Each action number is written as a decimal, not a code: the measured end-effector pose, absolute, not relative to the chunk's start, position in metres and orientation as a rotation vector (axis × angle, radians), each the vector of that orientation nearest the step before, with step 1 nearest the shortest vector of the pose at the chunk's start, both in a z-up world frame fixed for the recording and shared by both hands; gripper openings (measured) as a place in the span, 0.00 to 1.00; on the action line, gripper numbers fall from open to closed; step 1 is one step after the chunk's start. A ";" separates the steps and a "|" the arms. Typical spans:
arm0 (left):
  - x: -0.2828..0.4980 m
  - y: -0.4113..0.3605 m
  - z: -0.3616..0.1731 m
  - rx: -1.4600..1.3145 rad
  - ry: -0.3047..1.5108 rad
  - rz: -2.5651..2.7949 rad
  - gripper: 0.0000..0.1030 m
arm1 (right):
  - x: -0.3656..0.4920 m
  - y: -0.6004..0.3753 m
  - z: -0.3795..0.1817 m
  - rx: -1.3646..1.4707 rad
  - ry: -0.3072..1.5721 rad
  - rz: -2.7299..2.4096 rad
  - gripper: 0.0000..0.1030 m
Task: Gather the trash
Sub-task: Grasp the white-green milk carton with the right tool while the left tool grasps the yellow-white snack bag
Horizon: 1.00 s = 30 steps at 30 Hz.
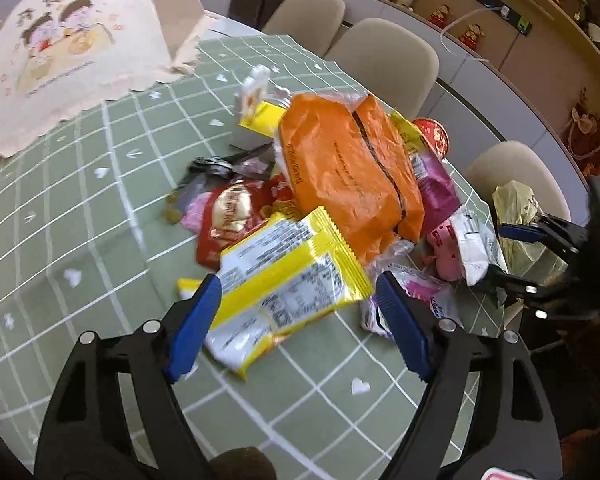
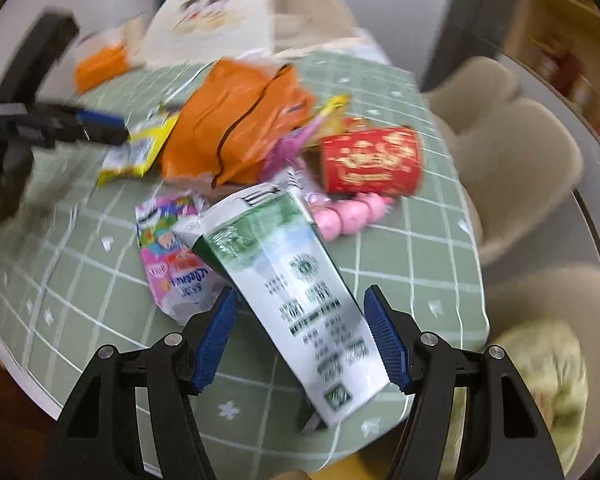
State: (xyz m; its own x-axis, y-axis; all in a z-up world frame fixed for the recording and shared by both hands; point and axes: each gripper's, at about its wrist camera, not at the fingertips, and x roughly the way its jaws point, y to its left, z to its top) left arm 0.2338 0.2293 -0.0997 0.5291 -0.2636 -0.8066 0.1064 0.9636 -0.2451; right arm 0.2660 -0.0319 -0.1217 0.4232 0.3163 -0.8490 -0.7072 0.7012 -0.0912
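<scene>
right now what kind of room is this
Most likely a home dining room: a round table under a green grid-patterned tablecloth, beige upholstered dining chairs around it, and wall shelves holding small red figurines. Snack wrappers litter the table.

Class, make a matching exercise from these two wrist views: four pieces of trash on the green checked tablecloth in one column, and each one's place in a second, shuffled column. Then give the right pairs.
Things
1. yellow snack packet
2. green-and-white milk carton
3. orange bag
4. red paper cup

Places
A. lying on its side beyond the pink toy pigs
B. between the fingers of the left claw
C. on top of the pile, in the middle
D. between the fingers of the right claw

Pairs: 1-B, 2-D, 3-C, 4-A
</scene>
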 end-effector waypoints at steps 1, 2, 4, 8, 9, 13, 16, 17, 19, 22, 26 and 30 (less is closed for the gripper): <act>0.230 0.232 -0.096 -0.177 0.984 -0.210 0.74 | 0.271 -0.029 -0.125 -0.495 0.933 0.693 0.60; 0.225 0.237 -0.091 -0.178 0.977 -0.188 0.74 | 0.275 -0.028 -0.127 -0.491 0.943 0.708 0.60; 0.220 0.245 -0.088 -0.168 0.970 -0.152 0.74 | 0.286 -0.027 -0.130 -0.440 0.977 0.723 0.59; 0.212 0.253 -0.093 -0.152 0.971 -0.132 0.73 | 0.289 -0.033 -0.120 -0.270 1.018 0.709 0.51; 0.211 0.253 -0.096 -0.163 0.982 -0.149 0.73 | 0.285 -0.036 -0.114 -0.226 1.017 0.700 0.51; 0.216 0.256 -0.105 -0.143 0.992 -0.220 0.72 | 0.262 -0.044 -0.090 -0.100 0.985 0.617 0.51; 0.229 0.260 -0.114 -0.122 0.997 -0.275 0.73 | 0.241 -0.047 -0.078 -0.030 0.974 0.537 0.51; 0.234 0.259 -0.117 -0.110 0.997 -0.287 0.77 | 0.232 -0.048 -0.075 -0.007 0.975 0.507 0.51; 0.245 0.256 -0.122 -0.051 0.993 -0.329 0.80 | 0.222 -0.048 -0.074 0.026 0.978 0.464 0.51; 0.255 0.251 -0.127 -0.007 1.008 -0.388 0.80 | 0.197 -0.060 -0.071 0.117 0.977 0.358 0.51; 0.261 0.252 -0.133 -0.019 1.056 -0.431 0.56 | 0.173 -0.071 -0.070 0.162 0.973 0.254 0.51; 0.262 0.258 -0.137 -0.063 1.094 -0.416 0.46 | 0.159 -0.072 -0.068 0.175 0.971 0.210 0.51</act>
State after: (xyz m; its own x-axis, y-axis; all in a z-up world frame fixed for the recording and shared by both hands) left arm 0.2620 0.2580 -0.1368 0.3894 -0.3580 -0.8487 0.2967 0.9210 -0.2524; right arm 0.1589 -0.0717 -0.0683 0.5473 0.2537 -0.7976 -0.0979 0.9658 0.2401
